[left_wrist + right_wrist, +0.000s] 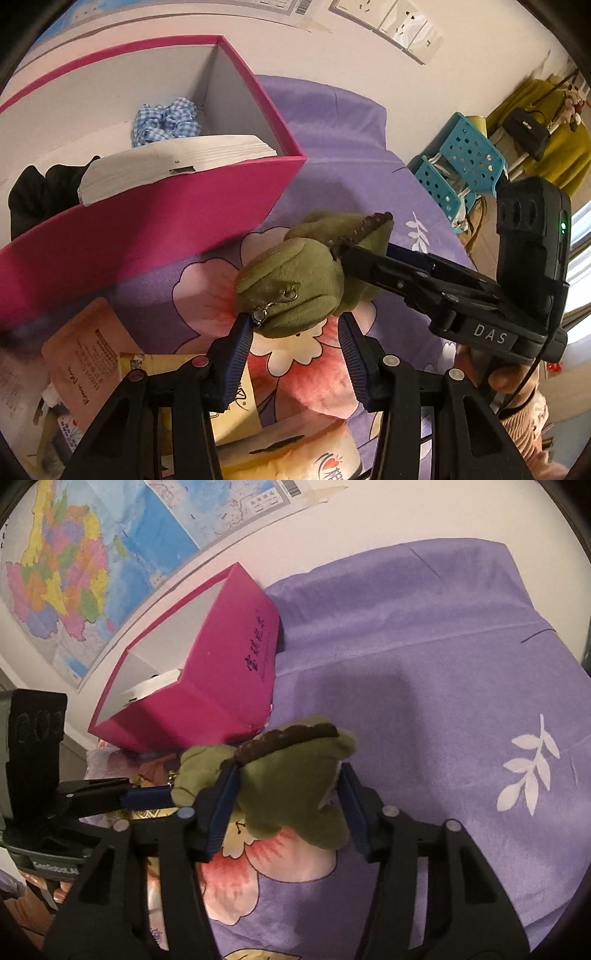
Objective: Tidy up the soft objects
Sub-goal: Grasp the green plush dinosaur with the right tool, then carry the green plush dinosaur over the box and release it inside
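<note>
Item one, a purple floral bedspread (424, 672) is covering the bed, bearing a magenta box (155, 221) that is standing against the wall and holding a blue gingham scrunchie (166, 122), a white pad (177, 162) and a black cloth (40, 192). Item two, a green plush dinosaur (291, 782) with a brown spine ridge is lying on the bedspread just in front of the box. Item three, the right tongs (286, 805) are standing open astride its body, while the left tongs (295, 339) are standing open at its head, the left pad touching the keyring.
</note>
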`<state>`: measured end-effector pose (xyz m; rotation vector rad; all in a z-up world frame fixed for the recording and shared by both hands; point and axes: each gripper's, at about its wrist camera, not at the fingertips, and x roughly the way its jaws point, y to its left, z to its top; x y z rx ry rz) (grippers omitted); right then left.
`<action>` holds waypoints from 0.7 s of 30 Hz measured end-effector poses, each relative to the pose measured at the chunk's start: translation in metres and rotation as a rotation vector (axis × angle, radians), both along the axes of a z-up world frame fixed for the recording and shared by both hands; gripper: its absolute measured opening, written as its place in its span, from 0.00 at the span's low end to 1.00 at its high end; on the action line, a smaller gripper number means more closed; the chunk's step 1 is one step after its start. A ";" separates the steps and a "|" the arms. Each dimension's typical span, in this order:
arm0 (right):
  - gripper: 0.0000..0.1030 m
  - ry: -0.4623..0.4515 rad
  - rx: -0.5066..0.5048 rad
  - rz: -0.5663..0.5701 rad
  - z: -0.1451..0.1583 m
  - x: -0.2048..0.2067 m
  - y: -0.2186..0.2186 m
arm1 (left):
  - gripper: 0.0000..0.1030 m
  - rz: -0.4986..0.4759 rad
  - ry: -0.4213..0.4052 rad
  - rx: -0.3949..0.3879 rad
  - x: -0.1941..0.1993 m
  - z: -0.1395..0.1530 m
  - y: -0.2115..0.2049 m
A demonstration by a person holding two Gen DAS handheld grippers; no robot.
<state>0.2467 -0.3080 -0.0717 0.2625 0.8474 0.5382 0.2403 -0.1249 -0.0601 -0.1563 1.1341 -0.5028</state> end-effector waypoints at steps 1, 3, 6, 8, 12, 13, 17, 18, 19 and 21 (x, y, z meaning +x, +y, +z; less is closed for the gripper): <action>0.52 -0.006 0.002 -0.004 0.001 -0.003 0.000 | 0.47 -0.001 -0.004 -0.004 -0.001 0.001 0.000; 0.51 -0.017 -0.005 -0.007 0.003 -0.008 0.000 | 0.47 -0.001 -0.012 -0.008 -0.005 0.003 0.001; 0.51 -0.048 -0.014 -0.008 0.011 -0.021 0.002 | 0.47 0.005 -0.038 -0.031 -0.014 0.011 0.006; 0.50 -0.068 0.002 -0.006 0.019 -0.032 0.001 | 0.47 0.003 -0.069 -0.045 -0.023 0.020 0.010; 0.50 -0.111 0.020 0.008 0.035 -0.051 0.001 | 0.47 0.001 -0.138 -0.061 -0.041 0.042 0.020; 0.50 -0.123 0.022 0.013 0.039 -0.056 0.002 | 0.47 0.001 -0.158 -0.058 -0.047 0.047 0.022; 0.50 -0.155 0.030 0.033 0.053 -0.071 0.008 | 0.47 0.000 -0.218 -0.047 -0.063 0.063 0.028; 0.50 -0.163 0.030 0.039 0.056 -0.075 0.011 | 0.47 0.003 -0.224 -0.047 -0.066 0.067 0.031; 0.50 -0.171 0.026 0.044 0.060 -0.077 0.014 | 0.47 0.008 -0.232 -0.045 -0.068 0.070 0.031; 0.50 -0.188 0.021 0.060 0.067 -0.082 0.020 | 0.47 0.018 -0.255 -0.043 -0.072 0.078 0.038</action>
